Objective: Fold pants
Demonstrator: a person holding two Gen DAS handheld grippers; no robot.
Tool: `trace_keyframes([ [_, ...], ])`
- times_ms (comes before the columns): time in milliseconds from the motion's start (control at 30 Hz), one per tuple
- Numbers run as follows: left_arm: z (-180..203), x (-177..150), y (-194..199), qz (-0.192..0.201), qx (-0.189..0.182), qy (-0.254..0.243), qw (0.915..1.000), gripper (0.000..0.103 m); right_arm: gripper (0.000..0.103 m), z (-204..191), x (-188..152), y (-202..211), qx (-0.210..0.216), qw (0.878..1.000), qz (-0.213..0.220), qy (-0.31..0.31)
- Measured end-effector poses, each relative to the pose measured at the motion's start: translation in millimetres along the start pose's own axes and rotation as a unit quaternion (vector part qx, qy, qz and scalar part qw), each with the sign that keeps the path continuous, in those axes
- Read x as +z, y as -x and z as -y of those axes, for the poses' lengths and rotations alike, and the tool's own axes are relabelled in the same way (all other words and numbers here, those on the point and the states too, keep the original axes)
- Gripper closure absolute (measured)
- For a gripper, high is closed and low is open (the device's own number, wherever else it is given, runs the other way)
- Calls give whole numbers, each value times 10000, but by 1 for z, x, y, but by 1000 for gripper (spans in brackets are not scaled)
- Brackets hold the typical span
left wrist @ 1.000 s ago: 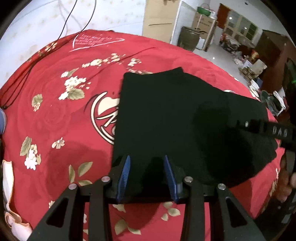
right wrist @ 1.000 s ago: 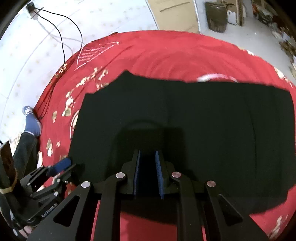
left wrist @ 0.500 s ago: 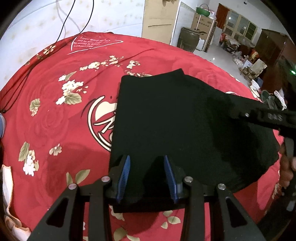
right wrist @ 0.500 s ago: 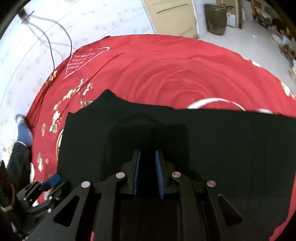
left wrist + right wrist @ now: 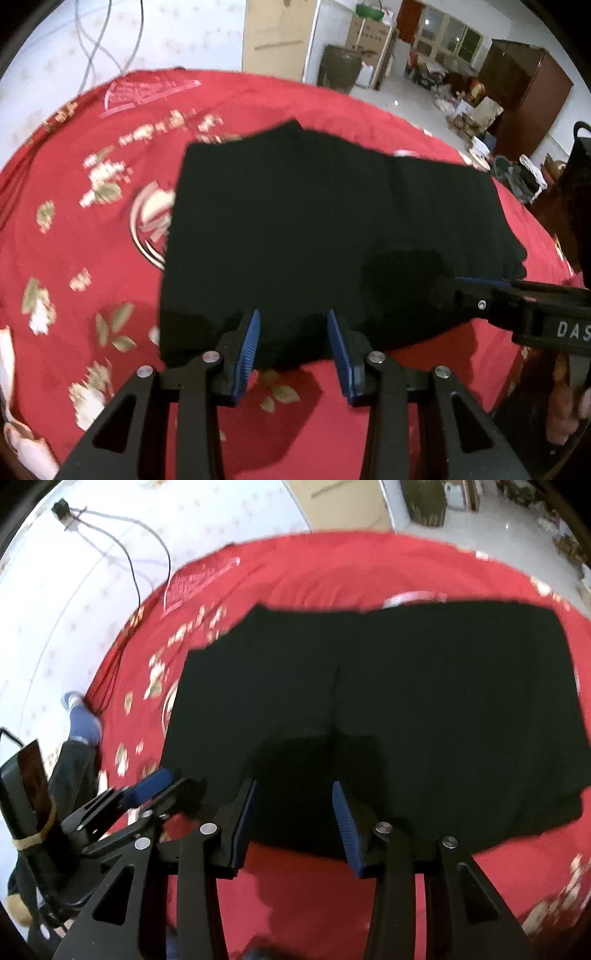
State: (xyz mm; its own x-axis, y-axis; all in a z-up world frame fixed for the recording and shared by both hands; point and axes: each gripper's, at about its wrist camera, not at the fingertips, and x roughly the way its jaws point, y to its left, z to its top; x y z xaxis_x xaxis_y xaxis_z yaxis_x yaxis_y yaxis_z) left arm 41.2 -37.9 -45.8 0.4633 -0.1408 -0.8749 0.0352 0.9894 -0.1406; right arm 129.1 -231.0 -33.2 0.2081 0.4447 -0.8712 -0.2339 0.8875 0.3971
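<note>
Two grippers hang over black pants folded flat on a red floral cloth.

Black fabric pants [image 5: 314, 229] lie folded into a broad, roughly rectangular slab in the middle of the red cloth with gold flower print [image 5: 92, 258], which covers a round table. The left gripper [image 5: 293, 341] has its blue-padded fingers [image 5: 251, 343] set moderately wide just above the near edge of the pants, with nothing pinched between them. The right gripper [image 5: 293, 821] is opening: its fingers [image 5: 345, 823] stand apart over the near hem of the pants, and the fabric lies flat below them, not clamped. Each gripper shows at the side of the other's view. A foot in a blue sock [image 5: 83, 716] stands on the pale floor beside the table, near black cables [image 5: 140, 554].
</note>
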Motion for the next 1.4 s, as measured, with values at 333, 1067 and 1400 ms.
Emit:
trace_keyframes([
  [333,21,-3,28,250,-59,-275,9993,62,61,21,-11,48,-196,9957,526,-736],
  [1067,15,4,45,520,-156,-152,9984,62,29,108,-23,31,-1082,9316,388,-3449],
  [1400,13,3,38,419,-118,-97,9990,62,28,123,-35,47,-404,9028,1701,-3930],
])
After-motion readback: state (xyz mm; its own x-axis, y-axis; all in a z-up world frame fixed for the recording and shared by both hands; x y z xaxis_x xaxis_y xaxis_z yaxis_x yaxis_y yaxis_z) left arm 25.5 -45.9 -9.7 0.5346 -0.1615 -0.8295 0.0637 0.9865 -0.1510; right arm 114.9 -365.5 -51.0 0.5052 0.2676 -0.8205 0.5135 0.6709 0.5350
